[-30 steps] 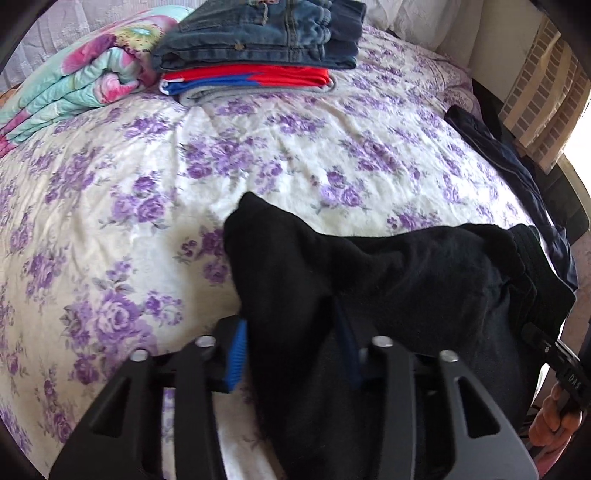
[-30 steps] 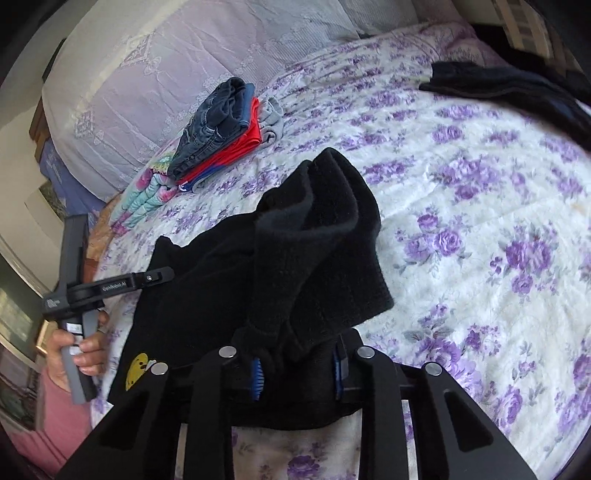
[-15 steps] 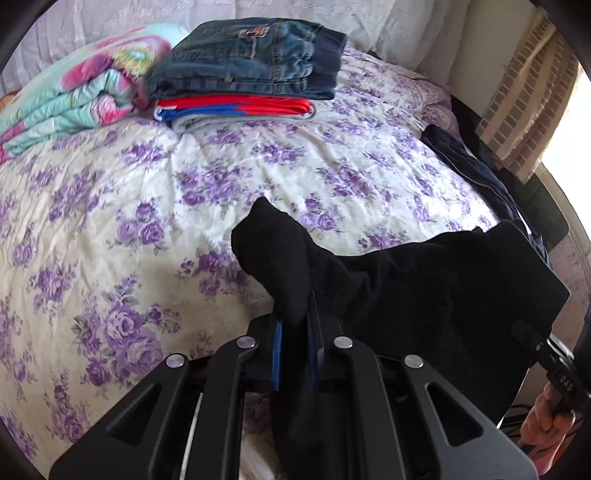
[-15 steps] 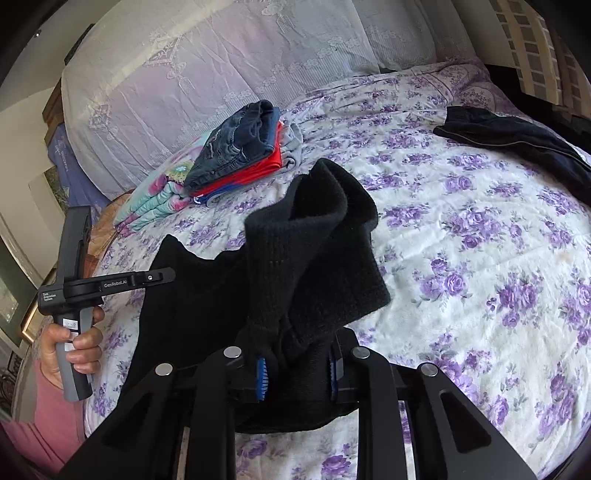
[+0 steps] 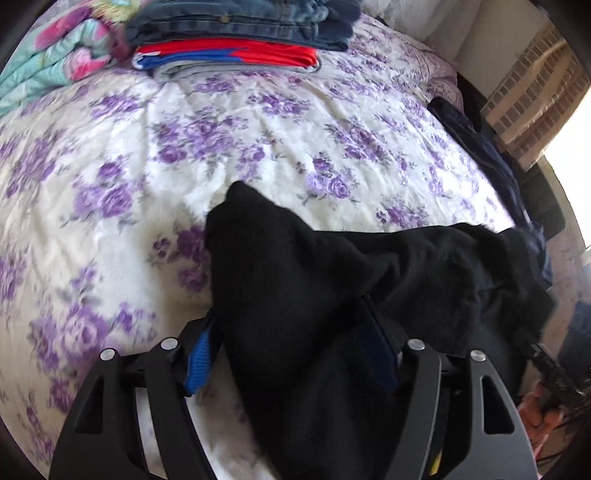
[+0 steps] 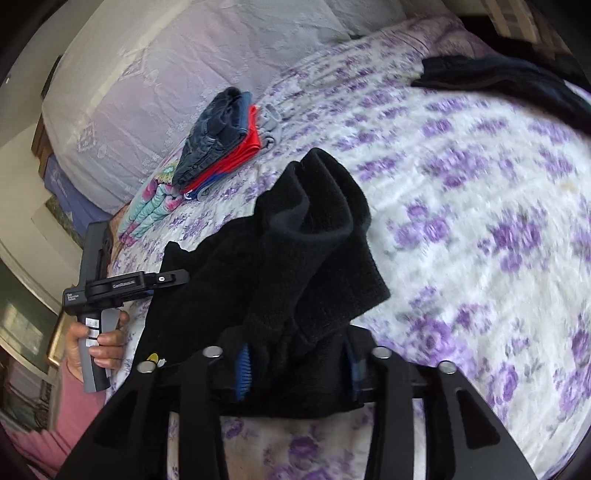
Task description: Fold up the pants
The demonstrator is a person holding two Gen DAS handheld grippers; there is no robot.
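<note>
Two folded stacks sit ahead of you in the left wrist view: dark blue jeans (image 5: 243,18) on top of a red and blue garment (image 5: 225,57), with a rolled teal and pink floral blanket (image 5: 48,62) just beside them on the left. Between that pile and your left gripper (image 5: 291,354) stretches the white bedsheet (image 5: 129,177) with its purple rose print, softly wrinkled. A dark navy garment (image 5: 480,147) lies crumpled along the right edge of the bed. Your black fleece pants (image 5: 332,280) lie bunched on the sheet at the near edge, thick and fuzzy, one corner peaking upward. They drape between the blue-padded fingers, which stand wide apart, so the cloth lies loose there and hides most of the right pad.

From the right wrist view, the same pants (image 6: 306,258) rise in a rounded double fold of plush fabric, blocking much of the near sheet (image 6: 480,221). Your right gripper (image 6: 299,365) stands wide as well, the fleece heaped between its blue pads; whether it pinches anything you cannot tell. Off to the left, your left hand (image 6: 99,332) grips the handle of the other gripper (image 6: 125,284), whose tip touches the edge of the pants. Beyond, a pale lavender embroidered pillow (image 6: 166,85) backs the folded jeans stack (image 6: 218,133), and the dark garment (image 6: 498,77) lies at the upper right.
</note>
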